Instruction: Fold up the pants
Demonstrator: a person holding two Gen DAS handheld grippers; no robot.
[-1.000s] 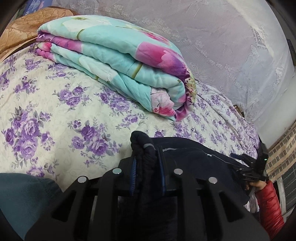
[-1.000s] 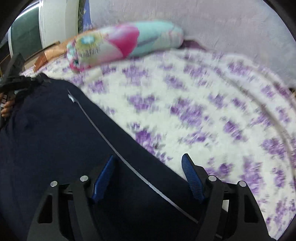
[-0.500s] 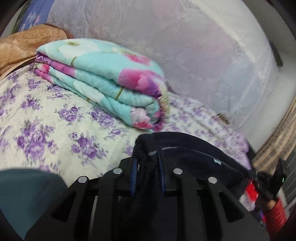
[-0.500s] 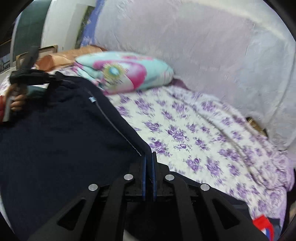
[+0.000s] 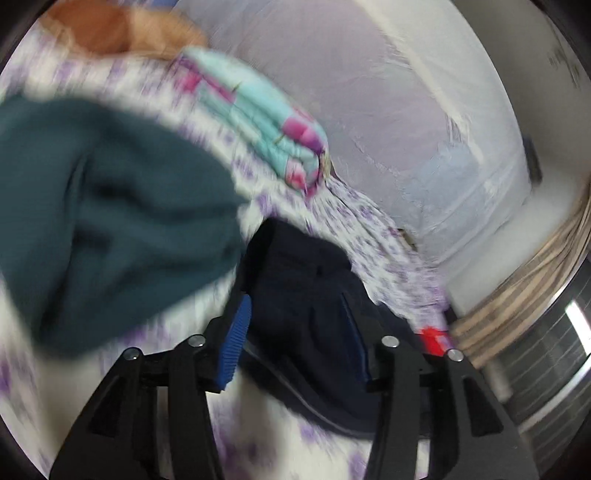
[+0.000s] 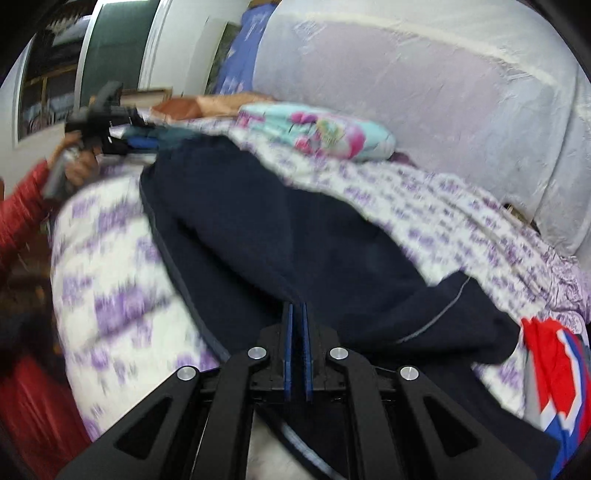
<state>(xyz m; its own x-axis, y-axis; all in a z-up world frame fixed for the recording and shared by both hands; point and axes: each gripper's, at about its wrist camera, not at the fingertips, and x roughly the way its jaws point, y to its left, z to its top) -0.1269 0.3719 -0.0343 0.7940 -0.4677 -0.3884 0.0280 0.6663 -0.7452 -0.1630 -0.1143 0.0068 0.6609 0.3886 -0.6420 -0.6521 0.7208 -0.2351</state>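
Observation:
The dark navy pants (image 6: 295, 229) lie across the purple-flowered bed sheet (image 6: 110, 280). My right gripper (image 6: 297, 308) is shut on a fold of the pants at their near edge, and cloth bunches around the pads. In the left wrist view the pants (image 5: 306, 295) lie between and beyond the blue pads (image 5: 234, 343) of my left gripper (image 5: 295, 301). Its jaws are opening and the pads stand clear of the cloth. The right wrist view shows the left gripper (image 6: 107, 122) at the far end of the pants, held by a hand in a red sleeve (image 6: 22, 218).
A teal garment (image 5: 110, 221) lies on the bed left of the pants. A folded turquoise and pink quilt (image 5: 258, 129) sits further back, with a brown pillow (image 5: 110, 33) behind it. White netting (image 6: 424, 110) hangs behind the bed. A red, white and blue item (image 6: 554, 369) lies at the right.
My left gripper let go of the bunched pants cloth and swung sideways, bringing the teal garment into view. My right gripper shut on the pants edge and carried it across the bed.

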